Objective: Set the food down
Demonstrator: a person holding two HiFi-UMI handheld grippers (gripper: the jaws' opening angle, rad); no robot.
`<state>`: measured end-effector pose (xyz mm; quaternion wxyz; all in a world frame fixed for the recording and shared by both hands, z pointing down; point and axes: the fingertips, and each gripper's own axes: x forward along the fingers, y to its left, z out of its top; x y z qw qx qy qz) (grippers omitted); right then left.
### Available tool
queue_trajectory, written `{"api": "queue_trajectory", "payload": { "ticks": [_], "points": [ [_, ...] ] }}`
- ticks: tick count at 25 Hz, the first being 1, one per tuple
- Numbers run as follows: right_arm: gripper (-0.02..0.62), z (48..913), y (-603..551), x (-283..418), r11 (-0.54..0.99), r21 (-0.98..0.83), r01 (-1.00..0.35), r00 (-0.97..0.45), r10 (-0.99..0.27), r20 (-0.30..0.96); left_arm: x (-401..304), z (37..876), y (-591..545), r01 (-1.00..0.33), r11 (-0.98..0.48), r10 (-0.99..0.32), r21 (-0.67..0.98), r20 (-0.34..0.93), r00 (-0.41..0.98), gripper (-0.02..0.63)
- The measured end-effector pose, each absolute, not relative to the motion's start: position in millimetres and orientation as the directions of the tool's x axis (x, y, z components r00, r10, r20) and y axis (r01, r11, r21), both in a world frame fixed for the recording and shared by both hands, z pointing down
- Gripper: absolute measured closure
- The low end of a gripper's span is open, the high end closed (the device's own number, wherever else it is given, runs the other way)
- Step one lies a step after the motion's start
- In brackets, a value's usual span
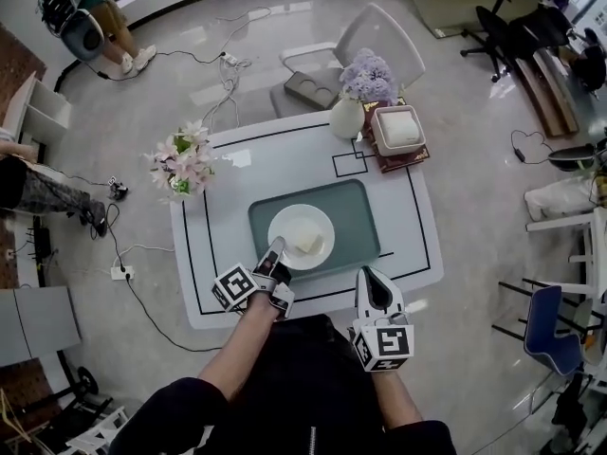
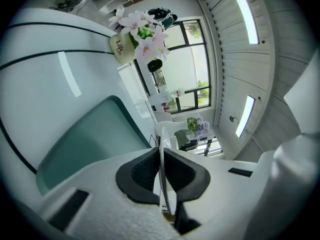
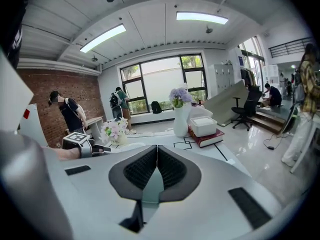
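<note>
A round white plate [image 1: 302, 235] with a pale slab of food [image 1: 307, 244] lies on the teal tray [image 1: 365, 211] in the middle of the white table. My left gripper [image 1: 276, 251] is at the plate's near-left rim and is shut on it. In the left gripper view the thin plate edge [image 2: 161, 134] stands pinched between the dark pads, above the tray [image 2: 85, 144]. My right gripper [image 1: 372, 278] hovers at the table's front edge, to the right of the plate. Its jaws [image 3: 157, 151] are shut with nothing between them.
A vase of pink flowers [image 1: 180, 164] stands at the table's left edge. At the far side are a white vase with purple flowers [image 1: 349, 112] and a white box on books [image 1: 398, 129]. A chair [image 1: 365, 45] stands behind the table. Cables lie on the floor, and people stand at the left.
</note>
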<state>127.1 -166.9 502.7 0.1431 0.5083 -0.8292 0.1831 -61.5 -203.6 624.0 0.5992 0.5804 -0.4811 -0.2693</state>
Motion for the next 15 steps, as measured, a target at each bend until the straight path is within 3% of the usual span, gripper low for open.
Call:
{"api": "queue_trajectory", "payload": {
  "ticks": [15],
  "points": [
    [0.584,513,-159,164,0.281,-0.169,-0.945,-0.328,-0.823,0.464,-7,683,-252,-0.309,0.225,-0.805,0.924,0.355,0.475,0.586]
  ]
}}
